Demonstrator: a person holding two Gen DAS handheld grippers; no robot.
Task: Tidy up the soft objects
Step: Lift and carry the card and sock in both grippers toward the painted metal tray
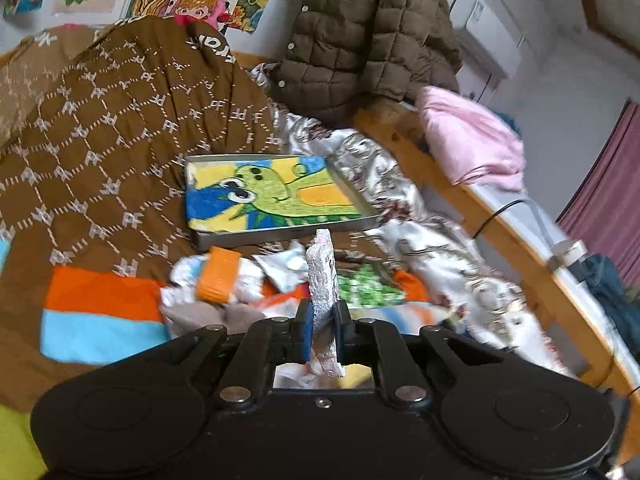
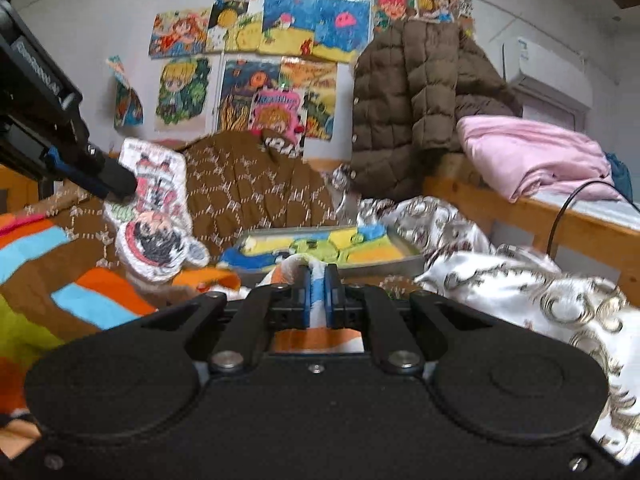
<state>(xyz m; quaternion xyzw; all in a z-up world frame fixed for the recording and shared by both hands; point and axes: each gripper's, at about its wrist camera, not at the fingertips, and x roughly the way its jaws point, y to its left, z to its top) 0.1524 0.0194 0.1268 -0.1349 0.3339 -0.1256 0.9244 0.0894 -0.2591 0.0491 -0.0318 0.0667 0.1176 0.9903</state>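
A cluttered bed point(image 1: 120, 152) under a brown quilt fills the left wrist view, where the left gripper point(image 1: 323, 320) pinches a flat white fuzzy character mat point(image 1: 322, 276) edge-on above a pile of small cloths point(image 1: 248, 280). From the right wrist, that mat point(image 2: 156, 208) hangs showing a cartoon figure in red and black, and the right gripper point(image 2: 319, 296) is clamped on a white, blue and orange cloth point(image 2: 318, 292) before a tray point(image 2: 400, 262).

Soft pile point(image 1: 240, 280) below the dinosaur tray point(image 1: 280, 232): motion-blurred, items indistinct. Cloth point(image 2: 318, 292) in right tool point(image 2: 318, 288): mostly hidden, type unclear.
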